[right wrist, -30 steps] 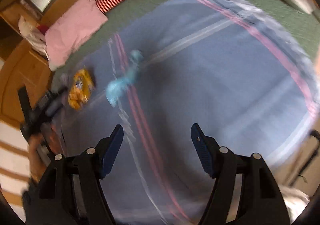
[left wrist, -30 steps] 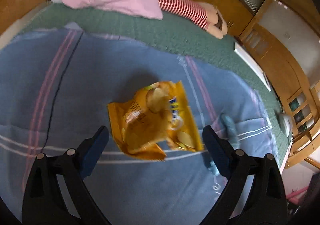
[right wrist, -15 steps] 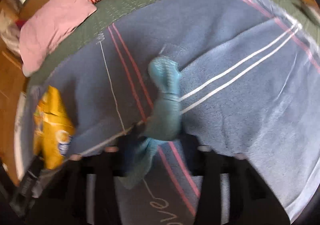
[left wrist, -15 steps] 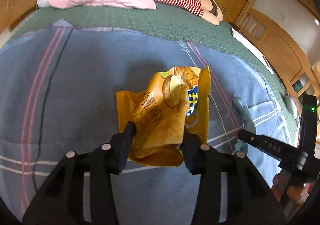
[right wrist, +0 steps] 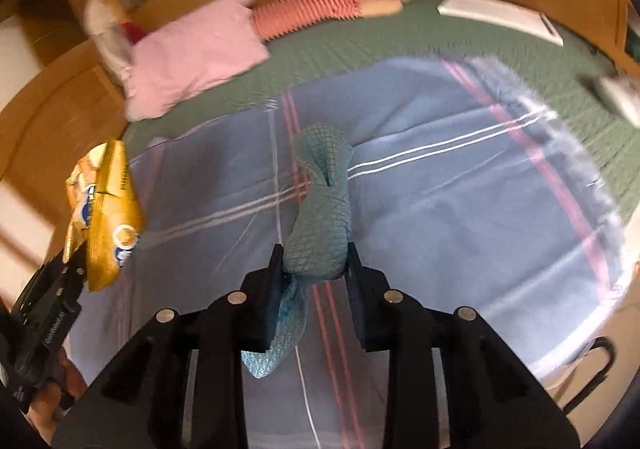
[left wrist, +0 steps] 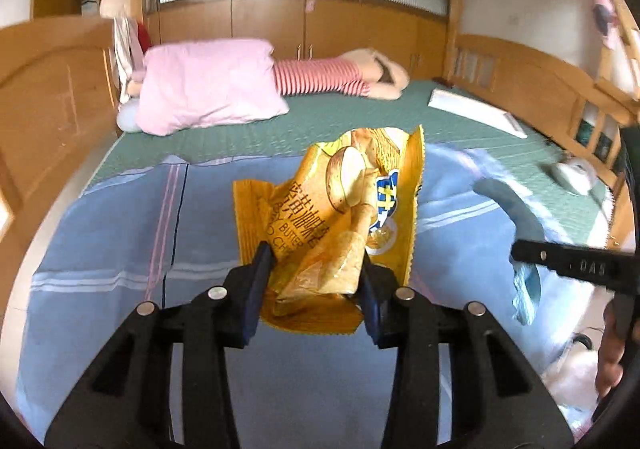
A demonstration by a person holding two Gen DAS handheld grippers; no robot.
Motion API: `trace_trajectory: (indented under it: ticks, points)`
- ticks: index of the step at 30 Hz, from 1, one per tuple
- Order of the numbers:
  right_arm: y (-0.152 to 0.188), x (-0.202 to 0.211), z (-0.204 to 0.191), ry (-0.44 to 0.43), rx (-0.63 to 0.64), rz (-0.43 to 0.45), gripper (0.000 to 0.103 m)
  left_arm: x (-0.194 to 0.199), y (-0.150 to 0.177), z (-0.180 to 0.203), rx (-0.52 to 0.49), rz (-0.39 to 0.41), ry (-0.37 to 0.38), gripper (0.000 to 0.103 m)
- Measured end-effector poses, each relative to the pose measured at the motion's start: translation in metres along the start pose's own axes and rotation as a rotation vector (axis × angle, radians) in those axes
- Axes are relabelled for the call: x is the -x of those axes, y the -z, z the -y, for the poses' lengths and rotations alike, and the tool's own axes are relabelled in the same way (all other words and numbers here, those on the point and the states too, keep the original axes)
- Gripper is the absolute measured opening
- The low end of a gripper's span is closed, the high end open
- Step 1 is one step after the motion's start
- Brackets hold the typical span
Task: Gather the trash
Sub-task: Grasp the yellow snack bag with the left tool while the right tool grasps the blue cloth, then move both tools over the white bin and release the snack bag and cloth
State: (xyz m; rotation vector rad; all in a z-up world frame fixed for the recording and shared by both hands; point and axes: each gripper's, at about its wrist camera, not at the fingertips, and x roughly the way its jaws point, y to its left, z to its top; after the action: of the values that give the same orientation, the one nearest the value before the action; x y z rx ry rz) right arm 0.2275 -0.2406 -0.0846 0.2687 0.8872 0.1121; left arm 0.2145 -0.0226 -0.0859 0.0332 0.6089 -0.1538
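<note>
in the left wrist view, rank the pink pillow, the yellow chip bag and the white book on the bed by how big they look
1. pink pillow
2. yellow chip bag, nearly as large, but much nearer the camera, so their order is unsure
3. white book

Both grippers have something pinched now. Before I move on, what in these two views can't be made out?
- Yellow chip bag, left wrist view: its lower edge sits behind the left gripper; whether anything is inside cannot be told.
- Teal wrapper, right wrist view: its tail drops behind the right gripper.
- White object at the right edge, right wrist view: blurred and cut off, unidentifiable.
- No bin shows in either view.
</note>
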Motion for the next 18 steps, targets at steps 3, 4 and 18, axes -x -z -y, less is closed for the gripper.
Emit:
trace_trajectory:
  ticks: [3,4,18]
  points:
    - [0.021,0.048,0.006,-0.031,0.035,0.012,0.030,0.059,0.018,0.022,0.000,0.014,-0.001,0.042]
    - [0.030,0.065,0.010,-0.041,0.050,0.020,0.030,0.071,0.021,0.028,-0.007,0.019,-0.003,0.042]
    - [0.152,0.171,0.072,-0.035,0.124,-0.152,0.040,0.186,0.093,0.110,-0.031,-0.003,0.081,0.042]
